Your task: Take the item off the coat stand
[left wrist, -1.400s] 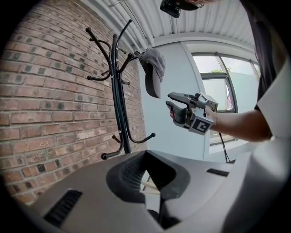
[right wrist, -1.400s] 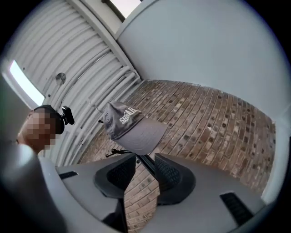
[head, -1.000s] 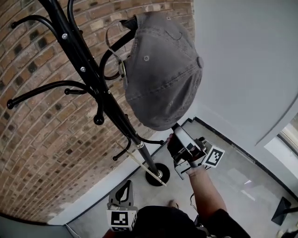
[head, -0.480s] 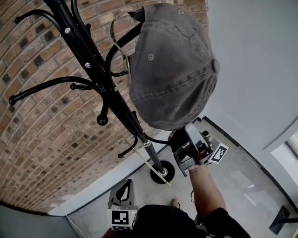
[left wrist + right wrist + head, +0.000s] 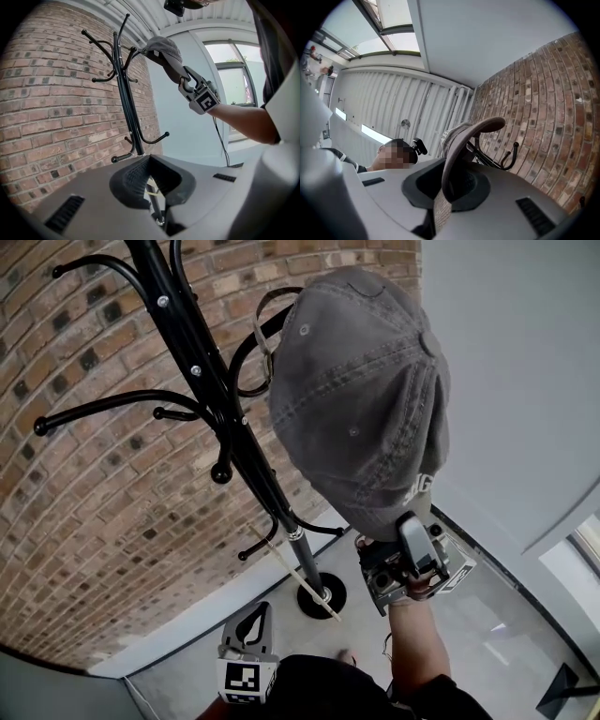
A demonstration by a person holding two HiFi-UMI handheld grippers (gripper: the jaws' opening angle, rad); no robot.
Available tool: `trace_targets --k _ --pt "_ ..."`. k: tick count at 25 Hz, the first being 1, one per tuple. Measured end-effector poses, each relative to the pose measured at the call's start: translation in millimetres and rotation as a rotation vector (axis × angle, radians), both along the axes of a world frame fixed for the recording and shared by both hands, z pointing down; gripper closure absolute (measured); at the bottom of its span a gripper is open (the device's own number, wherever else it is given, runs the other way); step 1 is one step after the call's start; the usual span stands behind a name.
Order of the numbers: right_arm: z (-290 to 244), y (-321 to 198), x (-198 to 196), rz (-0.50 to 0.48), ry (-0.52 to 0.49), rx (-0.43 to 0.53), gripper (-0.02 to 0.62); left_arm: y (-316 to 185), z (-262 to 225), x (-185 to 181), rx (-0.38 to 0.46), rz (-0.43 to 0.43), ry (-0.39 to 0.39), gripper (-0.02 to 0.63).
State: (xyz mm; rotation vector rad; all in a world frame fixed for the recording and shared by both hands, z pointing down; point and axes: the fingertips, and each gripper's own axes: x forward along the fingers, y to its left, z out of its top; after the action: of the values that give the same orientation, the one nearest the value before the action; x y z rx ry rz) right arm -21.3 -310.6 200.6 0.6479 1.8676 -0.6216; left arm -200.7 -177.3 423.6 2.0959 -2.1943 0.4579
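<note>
Have just closed the right gripper [image 5: 411,527] onto the brim of the grey cap [image 5: 361,399], upper centre of the head view, still hooked on the coat stand [image 5: 202,381]; remains to lift it clear, with the left gripper [image 5: 249,617] idle at the bottom, pressed together on nothing.

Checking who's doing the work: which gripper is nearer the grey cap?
Right. The right gripper has just closed on the brim of the cap; the left gripper hangs low, far below it.
</note>
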Motion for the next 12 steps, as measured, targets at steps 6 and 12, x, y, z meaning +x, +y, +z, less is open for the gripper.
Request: trace_targets --k 6,12 --pt "-42 17 27 0.091 -0.045 0.063 0.565 0 -2 4 0.023 0.026 0.007 0.574" --pt "-96 27 53 0.234 -0.098 0.109 0.565 8 -9 2 0.06 0.027 0.028 0.574"
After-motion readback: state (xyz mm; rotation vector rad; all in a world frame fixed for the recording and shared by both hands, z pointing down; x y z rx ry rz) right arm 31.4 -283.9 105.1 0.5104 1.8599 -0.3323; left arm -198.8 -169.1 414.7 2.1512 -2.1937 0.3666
